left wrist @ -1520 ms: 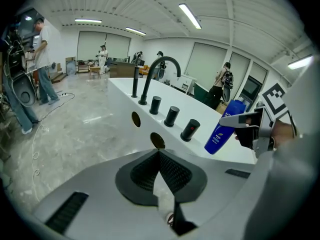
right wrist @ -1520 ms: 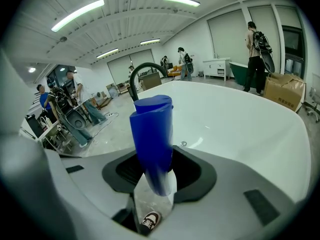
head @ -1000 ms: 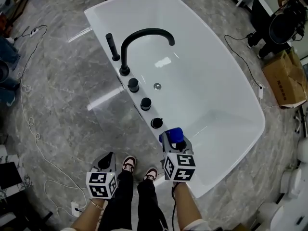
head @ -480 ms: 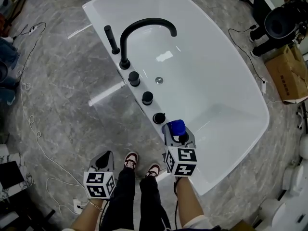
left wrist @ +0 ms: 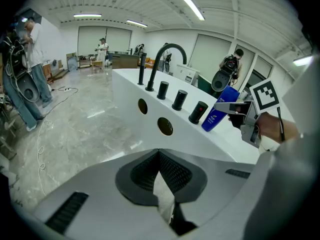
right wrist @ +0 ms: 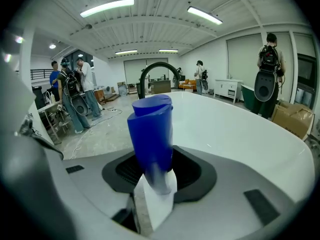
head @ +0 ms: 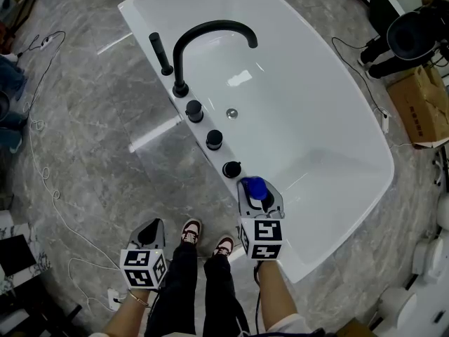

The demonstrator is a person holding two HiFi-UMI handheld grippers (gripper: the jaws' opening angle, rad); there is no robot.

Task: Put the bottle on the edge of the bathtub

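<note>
The right claw (head: 261,201) has its jaws part open and pressed on the blue bottle (head: 254,187), gripping it by one end so the rest sticks out ahead of the pads. In the right claw's own view (right wrist: 154,176) the bottle (right wrist: 150,134) fills the gap between the jaws and points toward the tub. The left gripper view shows the bottle (left wrist: 220,109) tilted, low end at the tub's near rim and high end in the right claw (left wrist: 236,107); its base may be touching the rim, though that can't be made out for sure

The left claw (head: 149,234) hangs off the tub's near side, over the floor (head: 84,132), with its jaws together and nothing between them (left wrist: 159,156)

The tub (head: 302,83) is white. Along its near rim, just beside the bottle, stand three black knobs in a row: one (head: 231,168) nearest the bottle, then the second (head: 215,139) and the third (head: 194,109). Past them on the same rim rises the black arched faucet (head: 210,25), reaching over the tub, and beyond it a black hand shower (head: 160,53)

The person's shoes (head: 189,232) stand on the grey marbled floor close to the tub's near side, between the two claws. A white cable (head: 42,181) trails over the floor well away from the tub, and a cardboard box (head: 421,111) sits off its far side
</note>
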